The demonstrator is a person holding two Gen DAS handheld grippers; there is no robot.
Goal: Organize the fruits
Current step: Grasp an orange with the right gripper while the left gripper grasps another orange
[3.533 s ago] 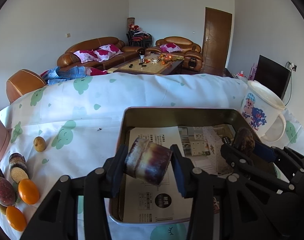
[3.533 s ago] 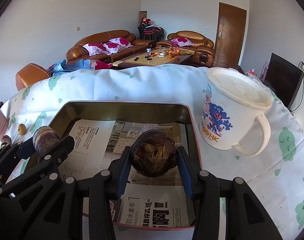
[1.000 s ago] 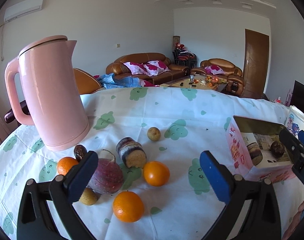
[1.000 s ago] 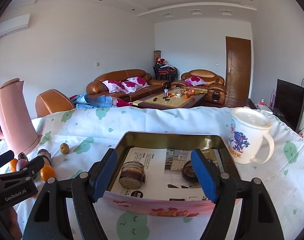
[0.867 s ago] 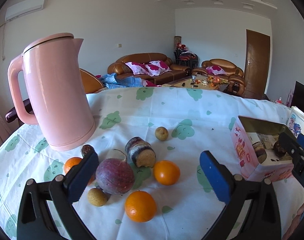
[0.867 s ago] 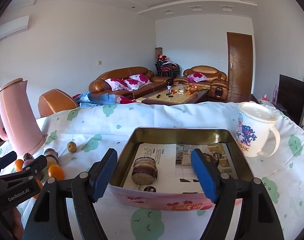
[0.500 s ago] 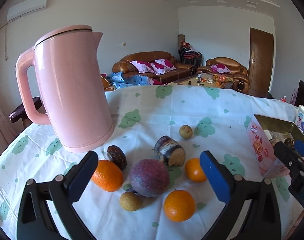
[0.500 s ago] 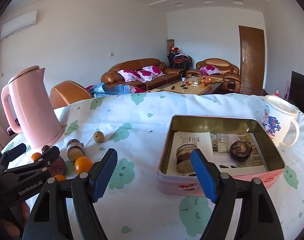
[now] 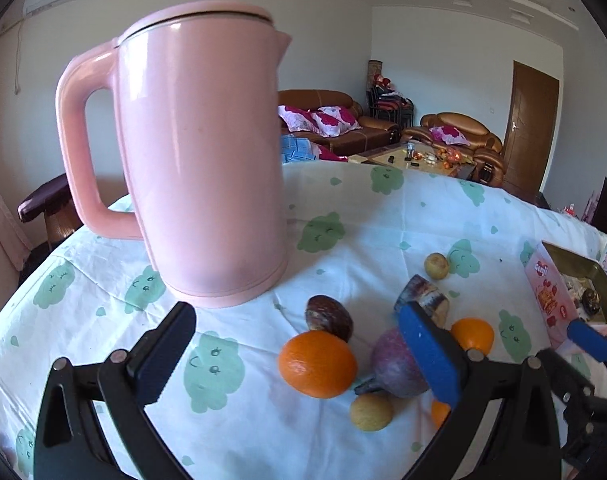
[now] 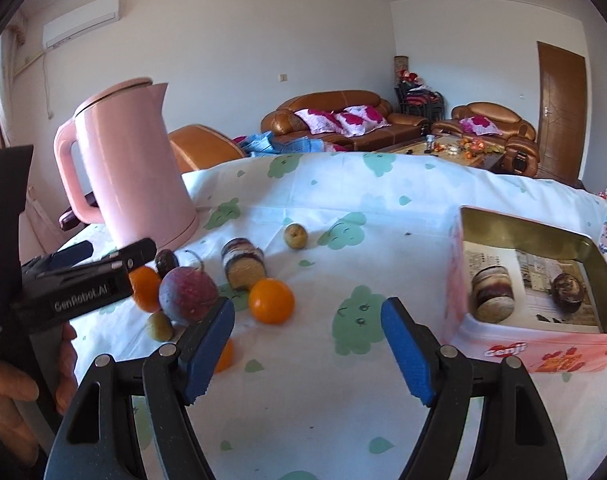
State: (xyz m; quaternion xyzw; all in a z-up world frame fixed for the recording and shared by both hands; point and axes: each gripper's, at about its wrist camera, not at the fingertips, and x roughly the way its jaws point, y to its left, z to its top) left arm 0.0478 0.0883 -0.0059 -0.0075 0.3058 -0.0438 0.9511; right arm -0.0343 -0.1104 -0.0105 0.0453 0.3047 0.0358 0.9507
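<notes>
Both hand-held grippers have swung away from the tin toward the loose fruit, and the kettle now looms much larger in the left view. Nearest, the left hand-held gripper [image 9: 299,356] stands apart and empty over the surface [image 9: 263,432], one pad in front of the purple fruit [image 9: 395,368]. The right hand-held gripper [image 10: 307,344] is likewise apart, holding nothing. Just beyond lie an orange [image 9: 317,364], a small yellow fruit [image 9: 370,412], a dark brown piece [image 9: 329,318] and a cut sugarcane piece [image 10: 243,264]. Farther right, the tin [image 10: 527,350] already holds two pieces. The fruits crowd together, so closing on one may nudge its round neighbours rolling. The pink kettle [image 9: 199,152] stands near behind; a wide reach could bump it.
</notes>
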